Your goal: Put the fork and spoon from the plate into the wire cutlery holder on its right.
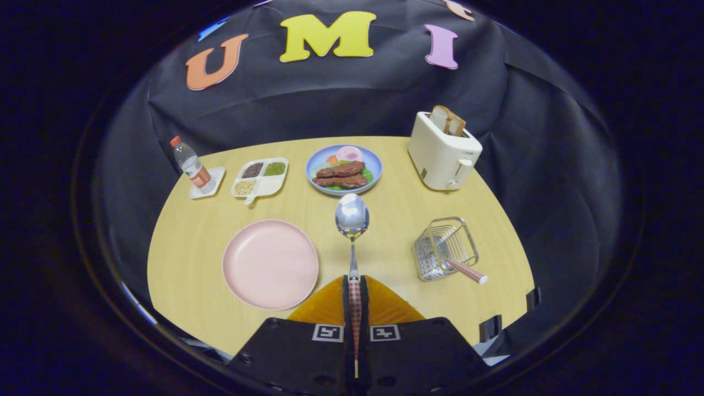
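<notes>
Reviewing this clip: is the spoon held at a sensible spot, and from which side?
Yes. The tongs are shut on the spoon by its slim checked handle, gripped from the handle end, bowl pointing ahead. The handle is narrow and straight; the bowl is wide and rounded, so harder to pinch.

Back of the table: water bottle on a coaster at the left corner, then a divided grain tray, blue food plate, toaster with bread at the right.

table (wooden), pink plate, toaster
</notes>
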`<action>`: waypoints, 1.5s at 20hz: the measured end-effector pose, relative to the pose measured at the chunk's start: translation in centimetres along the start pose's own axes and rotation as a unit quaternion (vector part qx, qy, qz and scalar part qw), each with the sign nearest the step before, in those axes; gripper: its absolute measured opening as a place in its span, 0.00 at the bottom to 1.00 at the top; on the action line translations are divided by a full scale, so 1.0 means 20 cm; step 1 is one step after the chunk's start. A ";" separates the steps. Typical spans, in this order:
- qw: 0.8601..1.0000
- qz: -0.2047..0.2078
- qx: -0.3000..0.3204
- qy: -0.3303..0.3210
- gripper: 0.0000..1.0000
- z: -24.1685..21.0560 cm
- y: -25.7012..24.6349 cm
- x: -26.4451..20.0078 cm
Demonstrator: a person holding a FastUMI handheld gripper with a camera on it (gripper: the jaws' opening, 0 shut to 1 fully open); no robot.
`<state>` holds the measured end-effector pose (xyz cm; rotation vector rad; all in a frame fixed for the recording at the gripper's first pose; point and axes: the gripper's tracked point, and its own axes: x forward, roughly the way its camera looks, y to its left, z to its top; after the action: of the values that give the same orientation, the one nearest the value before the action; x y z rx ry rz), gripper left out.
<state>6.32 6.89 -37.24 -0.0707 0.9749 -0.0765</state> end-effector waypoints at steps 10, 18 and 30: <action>0.996 -0.015 -0.025 0.089 0.03 0.15 -0.51 -0.01; 0.972 0.005 -0.067 0.225 0.03 0.11 -0.72 0.01; 0.900 0.064 0.039 0.430 0.04 0.04 -0.74 0.15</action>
<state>8.25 -8.14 -37.84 0.1157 1.8598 -0.0210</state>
